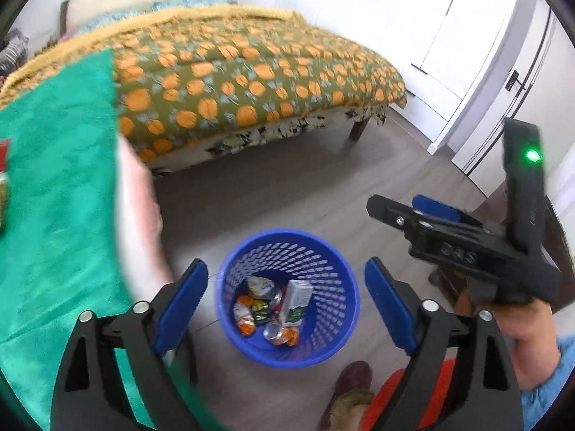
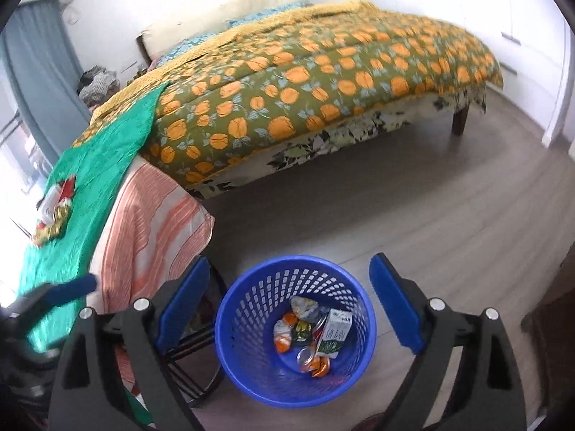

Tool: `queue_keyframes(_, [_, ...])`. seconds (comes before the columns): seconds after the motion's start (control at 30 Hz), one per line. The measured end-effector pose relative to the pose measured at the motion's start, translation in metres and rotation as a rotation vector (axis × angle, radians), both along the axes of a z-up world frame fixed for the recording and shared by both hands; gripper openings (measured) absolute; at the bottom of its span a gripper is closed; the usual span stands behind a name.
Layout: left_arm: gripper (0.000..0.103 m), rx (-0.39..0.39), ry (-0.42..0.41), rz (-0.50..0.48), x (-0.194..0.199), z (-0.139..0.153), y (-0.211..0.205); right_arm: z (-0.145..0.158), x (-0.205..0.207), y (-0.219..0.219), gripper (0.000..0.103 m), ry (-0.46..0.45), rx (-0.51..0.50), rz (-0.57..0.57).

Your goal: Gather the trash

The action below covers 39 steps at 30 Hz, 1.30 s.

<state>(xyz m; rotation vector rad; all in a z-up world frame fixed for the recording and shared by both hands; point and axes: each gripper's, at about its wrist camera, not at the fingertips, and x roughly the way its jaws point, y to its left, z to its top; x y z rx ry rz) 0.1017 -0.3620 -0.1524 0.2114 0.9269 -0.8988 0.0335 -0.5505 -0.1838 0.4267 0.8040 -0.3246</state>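
Currently both grippers are hovering above the round blue perforated plastic waste basket (image 1: 287,294), which is standing on the grey wood-look floor (image 1: 273,186). The left gripper (image 1: 286,301) is standing released, its blue-padded fingers (image 1: 183,301) spread wide with nothing between them; in its own view the basket is showing through the gap. The right gripper (image 2: 289,303) is likewise standing released and empty, jaws spread, basket framed between its pads.

Trash is lying at the bottom of the basket: a white-and-green drink carton (image 2: 334,334) leaning against the wall, a crushed metal can (image 2: 305,355), crumpled orange-and-white wrappers (image 2: 282,337), and a small green-yellow wrapper (image 2: 302,330).

More small litter, red, white and gold pieces (image 2: 54,212), is lying on the green cloth (image 2: 97,172) covering the surface at left, well apart from the basket. A pink-striped cloth (image 2: 154,222) is hanging below the green one.

A bed with an orange-fruit-patterned olive quilt (image 2: 323,82) is filling the background.

The left view is also showing the right gripper's black body (image 1: 463,244), held in a person's hand (image 1: 528,330), beside and above the basket.
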Motion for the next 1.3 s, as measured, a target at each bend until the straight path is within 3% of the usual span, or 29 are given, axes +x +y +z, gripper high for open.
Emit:
queue_keyframes(0.13, [0.091,0.047,-0.023,0.059,-0.002,-0.005,0.059,0.011,0.004,0.038,0.089,-0.015,-0.120,0.075])
queue_keyframes(0.3, [0.091,0.129,-0.033,0.209,0.014,-0.019,0.159,0.018,0.015,0.108,0.089,-0.036,-0.228,0.232])
queue_keyframes(0.57, [0.093,0.198,-0.058,0.464,0.061,-0.018,0.287,0.018,0.051,0.238,0.089,-0.044,-0.254,0.501])
queue_keyframes(0.73, [0.095,0.228,-0.063,0.545,0.093,-0.019,0.325,0.015,0.091,0.298,0.089,0.007,-0.237,0.561])
queue_keyframes(0.93, [0.098,0.226,-0.070,0.586,0.127,-0.025,0.335,-0.002,0.151,0.314,0.090,0.090,-0.199,0.521])
queue_keyframes(1.3, [0.099,0.221,-0.061,0.588,0.137,-0.027,0.331,-0.006,0.164,0.311,0.096,0.100,-0.190,0.503])
